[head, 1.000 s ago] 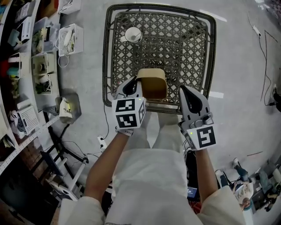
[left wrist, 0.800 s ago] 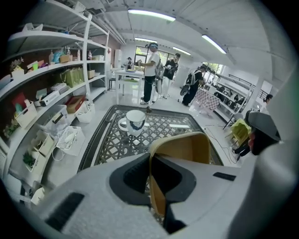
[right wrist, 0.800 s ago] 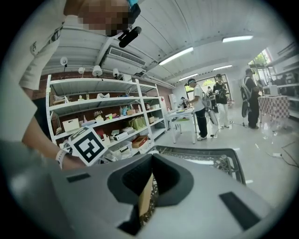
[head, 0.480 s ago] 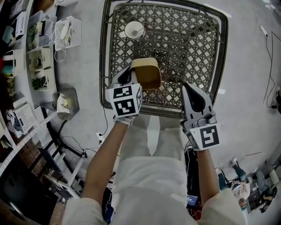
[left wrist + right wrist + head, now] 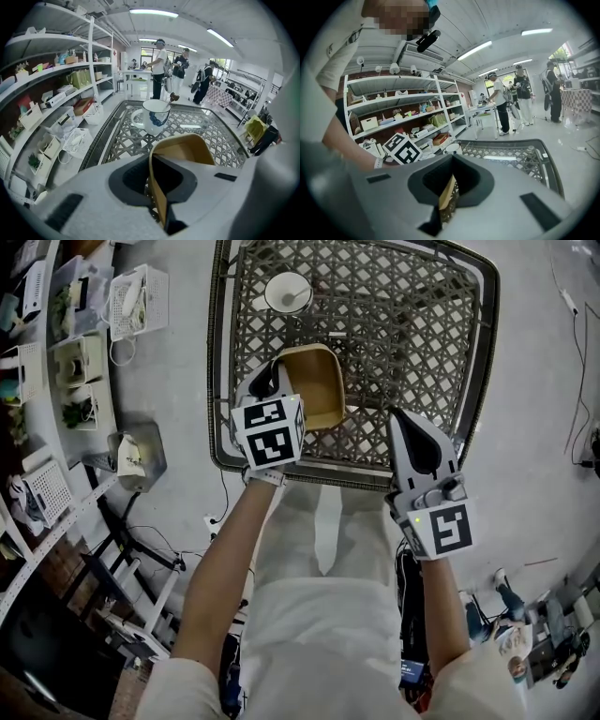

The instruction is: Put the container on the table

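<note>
A tan open-topped container (image 5: 317, 390) hangs over the near left part of the lattice table (image 5: 412, 334). My left gripper (image 5: 272, 390) is shut on the container's left wall. In the left gripper view that wall (image 5: 158, 197) runs edge-on between the jaws of the left gripper (image 5: 152, 164), and the container's rim (image 5: 180, 145) curves beyond them. My right gripper (image 5: 410, 423) sits at the table's near right edge, shut and holding nothing. In its own view the right gripper (image 5: 452, 161) shows only a thin slit, with the container (image 5: 448, 193) seen beyond.
A white cup (image 5: 287, 292) with a spoon stands on a saucer at the table's far left, also in the left gripper view (image 5: 155, 116). Shelves with bins (image 5: 66, 362) and white baskets (image 5: 136, 298) line the left. Cables (image 5: 220, 521) lie on the floor. People (image 5: 159, 65) stand far off.
My left gripper has carried the container forward from the table's near edge to over its surface. The right gripper has barely moved.
</note>
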`<state>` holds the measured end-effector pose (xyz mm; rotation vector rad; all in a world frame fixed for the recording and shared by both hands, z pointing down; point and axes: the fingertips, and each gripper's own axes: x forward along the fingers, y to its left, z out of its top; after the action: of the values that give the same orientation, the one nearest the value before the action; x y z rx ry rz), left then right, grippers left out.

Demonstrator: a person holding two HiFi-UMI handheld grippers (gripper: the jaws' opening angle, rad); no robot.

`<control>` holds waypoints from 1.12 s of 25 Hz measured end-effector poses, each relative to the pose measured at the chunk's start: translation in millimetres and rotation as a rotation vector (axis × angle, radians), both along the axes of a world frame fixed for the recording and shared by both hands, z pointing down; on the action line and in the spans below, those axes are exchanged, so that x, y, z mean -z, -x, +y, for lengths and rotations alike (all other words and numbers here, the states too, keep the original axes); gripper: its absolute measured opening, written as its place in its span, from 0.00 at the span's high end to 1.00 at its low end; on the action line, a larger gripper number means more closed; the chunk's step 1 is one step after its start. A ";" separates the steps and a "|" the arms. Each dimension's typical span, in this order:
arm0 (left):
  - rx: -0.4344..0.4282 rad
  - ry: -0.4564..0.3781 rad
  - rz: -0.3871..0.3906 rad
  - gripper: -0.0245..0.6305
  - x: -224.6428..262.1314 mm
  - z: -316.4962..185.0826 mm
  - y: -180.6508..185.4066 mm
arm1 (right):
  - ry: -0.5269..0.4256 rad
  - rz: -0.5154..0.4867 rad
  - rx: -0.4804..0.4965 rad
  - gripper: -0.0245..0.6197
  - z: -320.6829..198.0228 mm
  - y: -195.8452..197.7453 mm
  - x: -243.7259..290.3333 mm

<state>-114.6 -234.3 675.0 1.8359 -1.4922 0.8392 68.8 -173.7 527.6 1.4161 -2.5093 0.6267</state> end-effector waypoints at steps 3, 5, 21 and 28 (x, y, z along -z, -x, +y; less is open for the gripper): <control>-0.002 0.002 -0.003 0.92 -11.0 -3.3 0.3 | 0.005 0.004 0.005 0.93 2.5 0.8 -2.8; -0.005 0.000 -0.011 0.92 -16.2 -5.5 0.6 | 0.009 0.005 0.008 0.93 4.2 0.4 -5.4; -0.010 -0.060 -0.029 0.91 11.5 7.4 2.4 | -0.026 0.005 0.003 0.93 19.4 -2.8 12.6; -0.030 -0.115 0.016 0.93 62.8 29.2 -3.2 | -0.077 0.044 -0.010 0.93 24.4 -12.6 56.0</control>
<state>-111.4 -205.1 612.2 1.9488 -1.5346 0.7644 81.4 -149.3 471.6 1.4531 -2.5181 0.5002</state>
